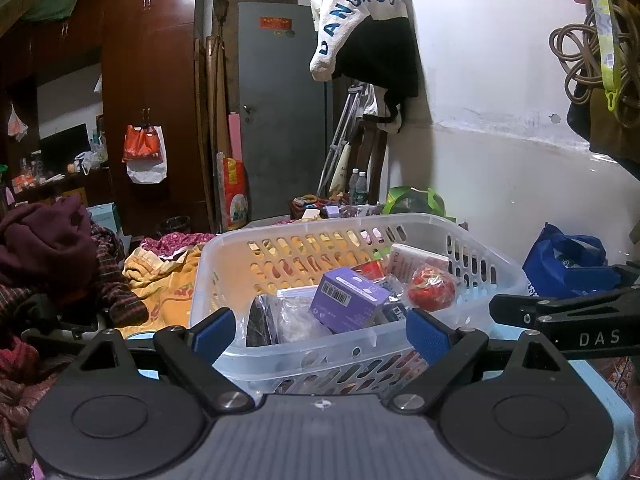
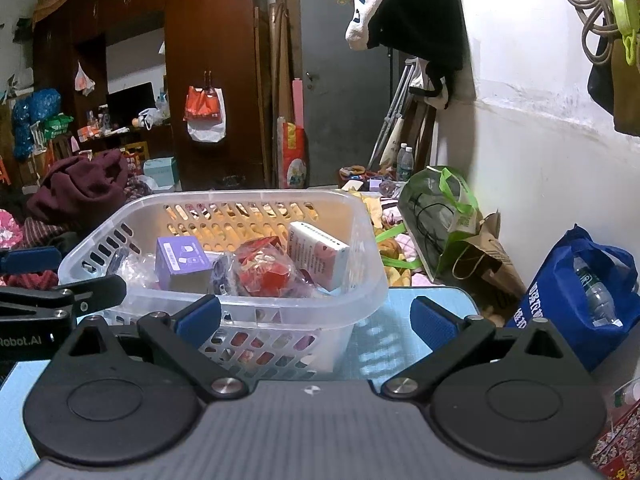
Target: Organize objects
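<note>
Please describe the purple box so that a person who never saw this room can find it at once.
Find the clear slotted plastic basket on the light blue table. Inside, left of the red wrapped ball, stands the purple box. It is the only purple item, and a white barcode label shows on it in the left wrist view.

A light blue table top [image 2: 404,320] carries a clear plastic basket [image 2: 360,216] with slotted walls, standing upright on it. The basket sits toward ten o'clock from the table's visible bare patch, which spreads out at the basket's three o'clock side. The far edge of the table lies at twelve o'clock, just behind the basket. In the left wrist view the same basket [image 1: 224,248] fills the middle.
</note>
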The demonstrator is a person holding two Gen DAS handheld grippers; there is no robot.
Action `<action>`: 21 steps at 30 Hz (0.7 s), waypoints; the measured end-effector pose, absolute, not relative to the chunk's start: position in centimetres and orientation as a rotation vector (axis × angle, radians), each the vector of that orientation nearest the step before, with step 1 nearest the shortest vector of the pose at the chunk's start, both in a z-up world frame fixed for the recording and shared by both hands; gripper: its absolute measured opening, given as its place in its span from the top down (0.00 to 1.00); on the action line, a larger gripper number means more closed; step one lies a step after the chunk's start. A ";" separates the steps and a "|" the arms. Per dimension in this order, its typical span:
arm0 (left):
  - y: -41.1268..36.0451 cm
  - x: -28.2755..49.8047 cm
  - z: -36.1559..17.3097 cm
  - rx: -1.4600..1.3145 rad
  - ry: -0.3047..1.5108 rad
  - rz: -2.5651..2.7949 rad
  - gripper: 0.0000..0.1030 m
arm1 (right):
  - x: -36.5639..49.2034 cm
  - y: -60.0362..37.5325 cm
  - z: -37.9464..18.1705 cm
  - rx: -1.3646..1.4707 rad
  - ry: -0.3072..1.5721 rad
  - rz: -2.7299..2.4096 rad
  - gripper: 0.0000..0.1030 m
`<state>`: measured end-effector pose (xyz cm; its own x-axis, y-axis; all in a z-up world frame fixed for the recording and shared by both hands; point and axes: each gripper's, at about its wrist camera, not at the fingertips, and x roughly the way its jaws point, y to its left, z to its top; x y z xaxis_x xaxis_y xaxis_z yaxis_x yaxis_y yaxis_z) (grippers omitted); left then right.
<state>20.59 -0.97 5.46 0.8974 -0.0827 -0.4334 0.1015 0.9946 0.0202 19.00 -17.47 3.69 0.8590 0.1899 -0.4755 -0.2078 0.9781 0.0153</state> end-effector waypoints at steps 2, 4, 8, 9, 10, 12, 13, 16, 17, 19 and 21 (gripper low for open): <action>-1.1 20.4 5.4 0.052 0.443 -0.090 0.09 | 19.0 -17.5 3.7 -0.037 0.494 0.212 0.00; -1.1 20.3 5.3 0.053 0.443 -0.089 0.09 | 19.0 -17.5 3.7 -0.038 0.490 0.214 0.00; -0.9 20.2 5.1 0.040 0.446 -0.093 0.09 | 18.9 -17.5 3.6 -0.042 0.486 0.221 0.00; -0.9 20.2 5.0 0.040 0.446 -0.091 0.09 | 18.9 -17.5 3.6 -0.042 0.485 0.223 0.00; -0.9 20.2 4.9 0.041 0.446 -0.088 0.09 | 18.8 -17.5 3.6 -0.042 0.483 0.225 0.00; -0.9 20.1 4.9 0.043 0.445 -0.086 0.09 | 18.8 -17.5 3.6 -0.042 0.480 0.228 0.00; -0.9 20.1 4.9 0.042 0.446 -0.087 0.09 | 18.8 -17.6 3.6 -0.042 0.480 0.229 0.00; -0.9 20.0 4.8 0.040 0.442 -0.085 0.09 | 18.8 -17.5 3.5 -0.044 0.480 0.227 0.00; -0.9 19.9 4.8 0.039 0.441 -0.084 0.09 | 18.8 -17.5 3.5 -0.043 0.480 0.228 0.00; -0.9 19.9 4.8 0.038 0.438 -0.084 0.09 | 18.8 -17.5 3.5 -0.044 0.483 0.230 0.00; -1.0 19.8 4.8 0.038 0.435 -0.084 0.09 | 18.8 -17.6 3.4 -0.044 0.483 0.231 0.00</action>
<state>19.76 -1.01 4.76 0.9035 -0.0729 -0.4223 0.0892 0.9958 0.0189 18.76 -17.59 3.44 0.8601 0.2098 -0.4650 -0.2307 0.9729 0.0122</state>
